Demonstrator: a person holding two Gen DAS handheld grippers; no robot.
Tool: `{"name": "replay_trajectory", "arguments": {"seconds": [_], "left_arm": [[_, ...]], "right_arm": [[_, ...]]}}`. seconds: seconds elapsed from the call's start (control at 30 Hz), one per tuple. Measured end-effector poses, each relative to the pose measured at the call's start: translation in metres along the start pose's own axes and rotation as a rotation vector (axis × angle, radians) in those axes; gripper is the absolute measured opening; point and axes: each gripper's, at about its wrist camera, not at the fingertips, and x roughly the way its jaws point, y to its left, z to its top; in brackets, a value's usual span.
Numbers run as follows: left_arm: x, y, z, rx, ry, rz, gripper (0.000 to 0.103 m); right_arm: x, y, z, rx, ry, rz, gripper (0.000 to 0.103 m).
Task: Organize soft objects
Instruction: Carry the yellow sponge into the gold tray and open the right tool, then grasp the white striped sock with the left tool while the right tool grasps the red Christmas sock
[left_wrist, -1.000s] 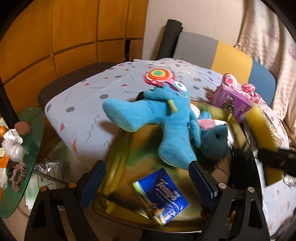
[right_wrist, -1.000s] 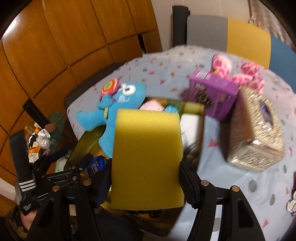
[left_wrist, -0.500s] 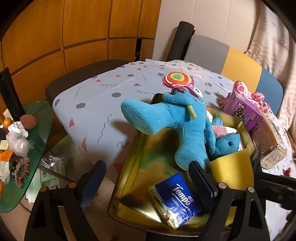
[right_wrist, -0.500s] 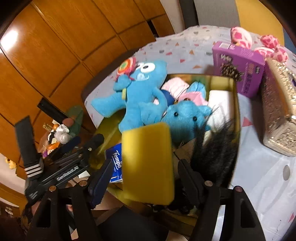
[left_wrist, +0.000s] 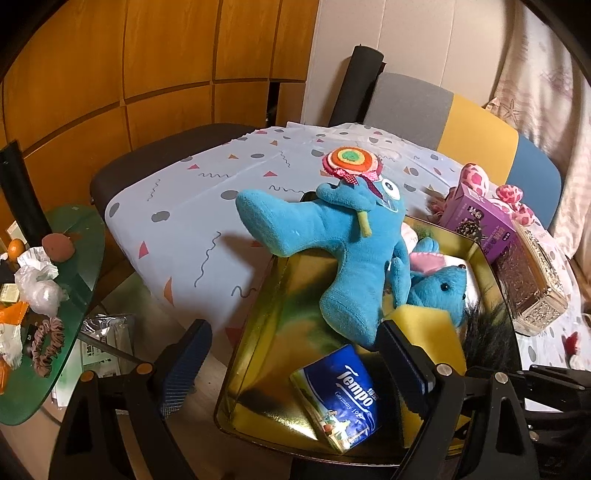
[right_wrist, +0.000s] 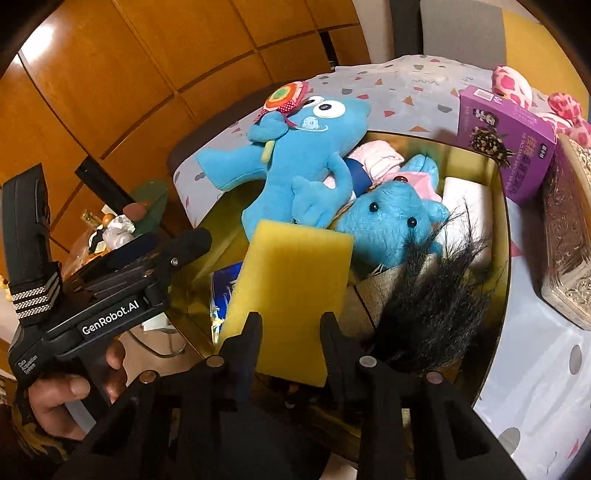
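Observation:
A gold box (left_wrist: 258, 295) holds a big blue plush (left_wrist: 354, 258), a small blue plush (left_wrist: 443, 288), a blue tissue pack (left_wrist: 343, 395), a black furry thing (left_wrist: 487, 336) and a yellow sponge (left_wrist: 428, 328). The sponge (right_wrist: 295, 273) leans in the box's near end, against the small plush (right_wrist: 388, 225). My right gripper (right_wrist: 291, 325) hovers over the sponge's near edge. Its jaws are closing to a narrow gap, and the sponge, wider than that gap, lies behind them unpinched. My left gripper (left_wrist: 295, 343) stands wide open over the box's near left rim, holding nothing.
A purple carton (left_wrist: 480, 225), a glittery box (left_wrist: 528, 280) and a pink spotted plush (left_wrist: 476, 177) stand right of the gold box on the patterned cloth. A green glass side table (left_wrist: 74, 258) with clutter sits low at the left. A hand holds the left gripper (right_wrist: 177, 251).
My right gripper carried the yellow sponge down into the gold box and let it go; its jaws have narrowed. The left gripper stayed wide open in place.

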Motion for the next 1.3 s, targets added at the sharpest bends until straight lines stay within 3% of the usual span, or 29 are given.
{"name": "replay_trajectory", "arguments": {"seconds": [0.27,0.67,0.87,1.07,1.2,1.3], "left_arm": [[-0.005,-0.007,0.001,0.03,-0.013,-0.004,0.091],[-0.021,-0.038,0.002,0.132,-0.051,-0.052,0.091],[-0.025,-0.058,0.001,0.184,-0.048,-0.082,0.091],[-0.03,-0.086,0.001,0.253,-0.057,-0.12,0.091],[-0.037,-0.111,0.002,0.312,-0.069,-0.188,0.091],[-0.043,-0.137,0.001,0.373,-0.084,-0.236,0.091]], "right_arm": [[-0.023,-0.015,-0.005,0.058,-0.051,-0.016,0.039],[-0.071,-0.057,-0.024,0.096,-0.135,-0.187,0.042],[-0.098,-0.103,-0.043,0.194,-0.162,-0.256,0.043],[-0.141,-0.163,-0.066,0.322,-0.198,-0.378,0.043],[-0.18,-0.209,-0.087,0.455,-0.25,-0.467,0.043],[-0.221,-0.255,-0.112,0.627,-0.331,-0.562,0.043]]}}
